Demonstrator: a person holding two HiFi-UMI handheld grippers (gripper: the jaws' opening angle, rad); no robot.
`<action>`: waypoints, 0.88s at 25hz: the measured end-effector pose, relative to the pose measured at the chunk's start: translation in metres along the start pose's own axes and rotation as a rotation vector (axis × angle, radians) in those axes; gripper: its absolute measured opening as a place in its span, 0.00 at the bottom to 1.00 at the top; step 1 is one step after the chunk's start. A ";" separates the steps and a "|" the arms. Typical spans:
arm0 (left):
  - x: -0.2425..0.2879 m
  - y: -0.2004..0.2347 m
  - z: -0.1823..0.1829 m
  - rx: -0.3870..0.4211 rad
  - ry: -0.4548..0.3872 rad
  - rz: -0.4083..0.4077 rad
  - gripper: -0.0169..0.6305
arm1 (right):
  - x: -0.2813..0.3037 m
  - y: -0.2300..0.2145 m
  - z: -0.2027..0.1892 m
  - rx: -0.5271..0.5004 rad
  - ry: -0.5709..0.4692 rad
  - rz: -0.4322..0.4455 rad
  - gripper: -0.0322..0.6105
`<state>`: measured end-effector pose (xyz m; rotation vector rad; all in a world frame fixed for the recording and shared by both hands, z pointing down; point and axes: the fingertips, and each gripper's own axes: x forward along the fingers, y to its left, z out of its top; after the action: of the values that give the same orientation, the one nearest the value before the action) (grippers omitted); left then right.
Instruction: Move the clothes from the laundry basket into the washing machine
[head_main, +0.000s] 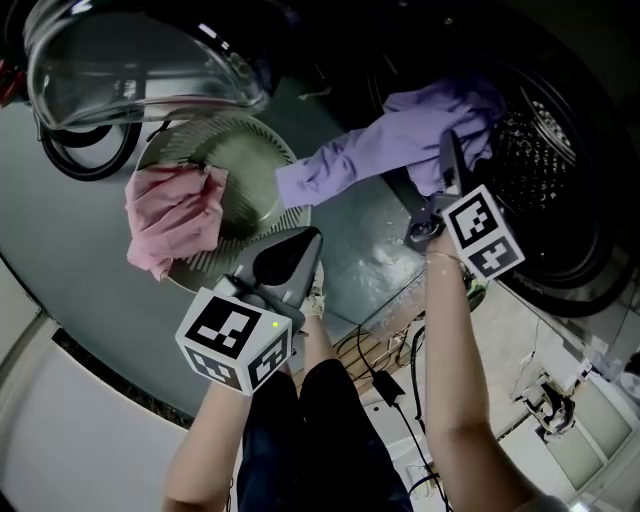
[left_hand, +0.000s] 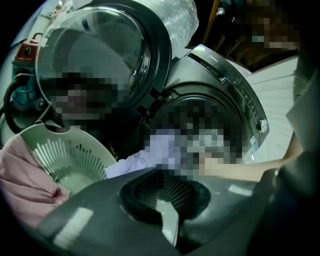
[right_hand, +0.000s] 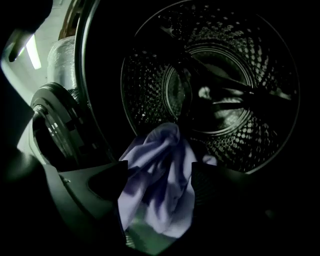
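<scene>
Head view: right gripper (head_main: 448, 148) open around one lilac shirt (head_main: 365, 152); left gripper (head_main: 303, 242) closed, empty; one pink cloth (head_main: 175, 215).

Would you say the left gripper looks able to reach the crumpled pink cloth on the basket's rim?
Probably yes: the left gripper hovers beside the pale green slatted basket, with nothing between it and the crumpled pink cloth.

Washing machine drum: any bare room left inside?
Deep in the drum, the perforated wall looks bare behind the purple garment. The mouth is crowded: that garment sits there between the parted jaws of the right gripper. The basket floor beside the pink cloth is bare.
</scene>
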<state>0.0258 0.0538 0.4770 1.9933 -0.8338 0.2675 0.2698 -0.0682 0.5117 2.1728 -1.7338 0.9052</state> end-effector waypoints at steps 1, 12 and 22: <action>-0.001 0.001 0.001 -0.002 -0.001 0.004 0.03 | -0.005 0.007 -0.016 0.020 0.024 0.011 0.71; -0.004 0.007 0.004 -0.008 -0.012 0.020 0.03 | 0.016 0.003 -0.109 -0.046 0.301 -0.102 0.38; 0.000 -0.005 0.006 0.005 -0.006 -0.011 0.03 | 0.025 -0.023 0.006 -0.040 0.044 -0.037 0.17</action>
<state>0.0282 0.0504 0.4697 2.0036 -0.8261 0.2572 0.2959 -0.0852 0.5258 2.1358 -1.6717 0.8950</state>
